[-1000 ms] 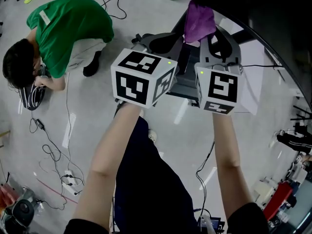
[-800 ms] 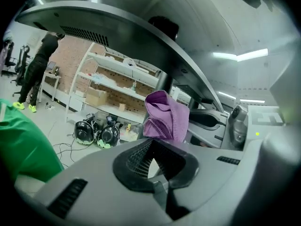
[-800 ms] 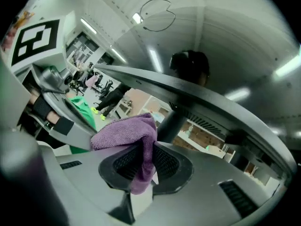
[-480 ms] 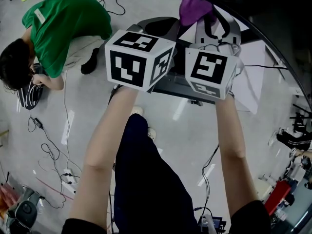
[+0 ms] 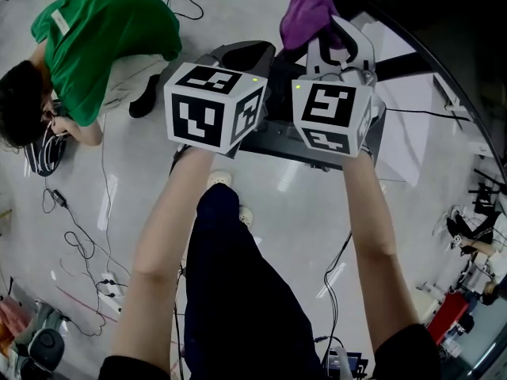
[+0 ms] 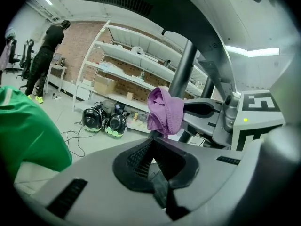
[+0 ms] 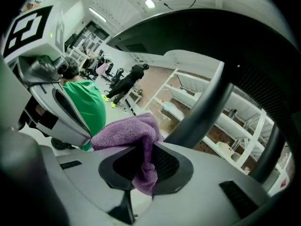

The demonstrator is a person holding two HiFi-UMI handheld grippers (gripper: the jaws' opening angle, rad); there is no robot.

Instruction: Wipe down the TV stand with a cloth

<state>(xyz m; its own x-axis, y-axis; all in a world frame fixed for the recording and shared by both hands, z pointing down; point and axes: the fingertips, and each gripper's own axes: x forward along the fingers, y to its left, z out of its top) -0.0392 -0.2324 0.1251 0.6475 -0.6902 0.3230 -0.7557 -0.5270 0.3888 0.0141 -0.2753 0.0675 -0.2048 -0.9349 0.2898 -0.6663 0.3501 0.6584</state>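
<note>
Shelves behind; purple cloth clamped between right gripper's jaws

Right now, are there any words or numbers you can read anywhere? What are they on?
None can be read.
Left cube and right cube: black-and-white marker squares, not letters.
Box on the shelves: any print is too small to read.
White patch on the green shirt: too small to read.
Cloth: no label shows.
</note>
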